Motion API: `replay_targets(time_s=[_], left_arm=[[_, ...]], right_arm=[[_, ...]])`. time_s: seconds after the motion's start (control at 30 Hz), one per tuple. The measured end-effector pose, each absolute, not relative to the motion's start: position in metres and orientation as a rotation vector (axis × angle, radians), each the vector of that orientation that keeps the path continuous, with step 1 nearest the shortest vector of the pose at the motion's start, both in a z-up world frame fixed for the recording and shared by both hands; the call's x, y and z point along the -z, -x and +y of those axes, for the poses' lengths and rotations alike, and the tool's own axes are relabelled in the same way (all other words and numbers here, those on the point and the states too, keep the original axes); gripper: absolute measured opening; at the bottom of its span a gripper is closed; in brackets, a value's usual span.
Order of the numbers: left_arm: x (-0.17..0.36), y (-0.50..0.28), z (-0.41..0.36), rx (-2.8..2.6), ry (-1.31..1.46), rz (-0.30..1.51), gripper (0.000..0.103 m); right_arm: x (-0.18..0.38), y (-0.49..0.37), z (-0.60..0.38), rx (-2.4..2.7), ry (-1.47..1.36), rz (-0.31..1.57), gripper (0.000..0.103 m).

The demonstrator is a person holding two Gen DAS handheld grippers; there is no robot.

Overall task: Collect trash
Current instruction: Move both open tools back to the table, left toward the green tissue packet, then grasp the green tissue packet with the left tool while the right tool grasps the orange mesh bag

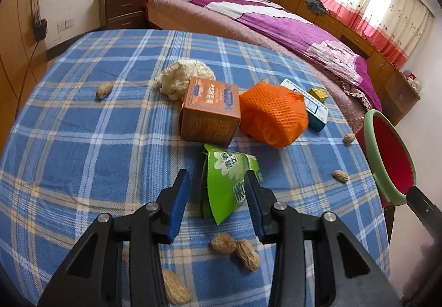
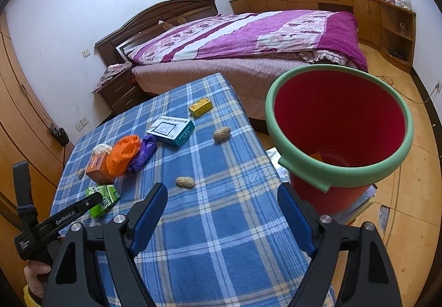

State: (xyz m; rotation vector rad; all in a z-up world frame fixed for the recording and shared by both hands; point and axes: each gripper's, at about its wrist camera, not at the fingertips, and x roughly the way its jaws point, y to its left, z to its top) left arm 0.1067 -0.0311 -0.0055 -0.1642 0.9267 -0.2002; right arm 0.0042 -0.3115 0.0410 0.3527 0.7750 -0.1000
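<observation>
A blue plaid table (image 1: 83, 141) carries trash: a green wrapper (image 1: 229, 182), an orange box (image 1: 210, 111), an orange mesh net (image 1: 272, 116), a crumpled cream paper (image 1: 182, 77), a teal-and-white box (image 2: 171, 130), a small yellow box (image 2: 200, 107), a purple wrapper (image 2: 145, 153) and several peanut shells (image 1: 234, 249). My left gripper (image 1: 218, 182) is open, its fingers on either side of the green wrapper, which also shows in the right wrist view (image 2: 103, 198). My right gripper (image 2: 222, 204) is open and empty above the table's near right edge. A red bin with a green rim (image 2: 339, 124) stands beside the table on the right.
A bed (image 2: 248, 39) with a purple quilt lies beyond the table. Wooden cabinets (image 2: 386, 17) run under the window. A nightstand (image 1: 124, 8) stands by the headboard. Papers (image 2: 356, 204) lie on the wooden floor under the bin.
</observation>
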Motion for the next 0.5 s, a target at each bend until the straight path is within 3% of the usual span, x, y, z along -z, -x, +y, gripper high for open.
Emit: replay_targets(time_s=[0.23,0.47,0.5], left_arm=[[0.014,-0.112,-0.032,0.253,0.213,0.938,0.040],[0.011,-0.109,-0.030,0.320,0.256,0.911,0.004],[0.009,-0.107,-0.029,0.323,0.257,0.906,0.004]], right_arm=[[-0.036,-0.010,-0.304,0.088,-0.342,0.794,0.084],[-0.034,-0.015,-0.295,0.071,-0.326,0.807,0.084],[-0.035,-0.016,-0.293,0.065,-0.322,0.808,0.084]])
